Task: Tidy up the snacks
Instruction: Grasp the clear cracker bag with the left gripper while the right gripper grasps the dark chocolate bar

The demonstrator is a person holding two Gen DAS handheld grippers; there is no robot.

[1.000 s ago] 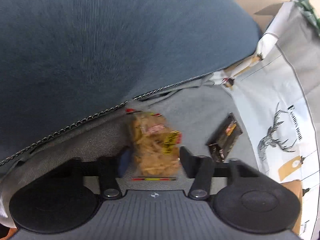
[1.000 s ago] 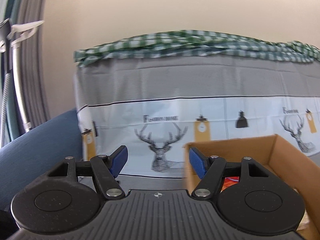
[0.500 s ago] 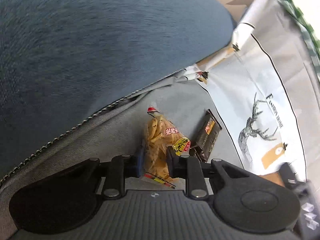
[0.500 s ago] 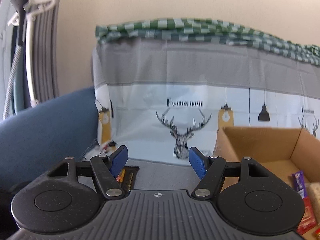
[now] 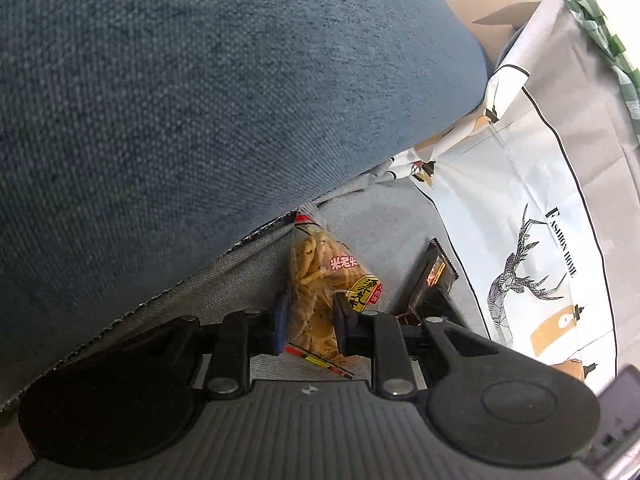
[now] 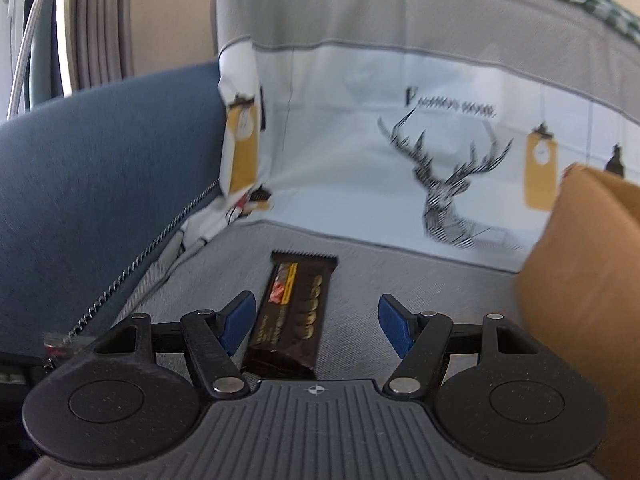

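Since the earlier frames, the left gripper [image 5: 310, 324] has been closed from a wide spread onto the clear bag of yellow crackers [image 5: 320, 292] and tilted up, while the right gripper [image 6: 316, 324] has been swung down from the cloth-draped backrest toward the dark snack bar [image 6: 290, 312].

Nearest in the left wrist view, the bag is seen pinched at its lower part between the two fingers. The grip appears to have been taken low, near the sealed end, so that the bag can be lifted off the grey seat [image 5: 380, 224], judged in order to carry it to the cardboard box [image 6: 580, 280]. Red Chinese characters and a yellow label are printed on the bag; they are too small to be read with confidence. Just beside it the bar lies flat, close to the deer-print cloth [image 5: 520, 240].

In the right wrist view the jaws are spread wide, with nothing held; the bar lies lengthwise on the seat nearer the left finger, so some recentring is judged necessary. Its gold and red print is blurred and cannot be read. Farther back, "FASHION HOME" is printed on the cloth above a deer, and the blue armrest [image 6: 100, 180] rises at the left.
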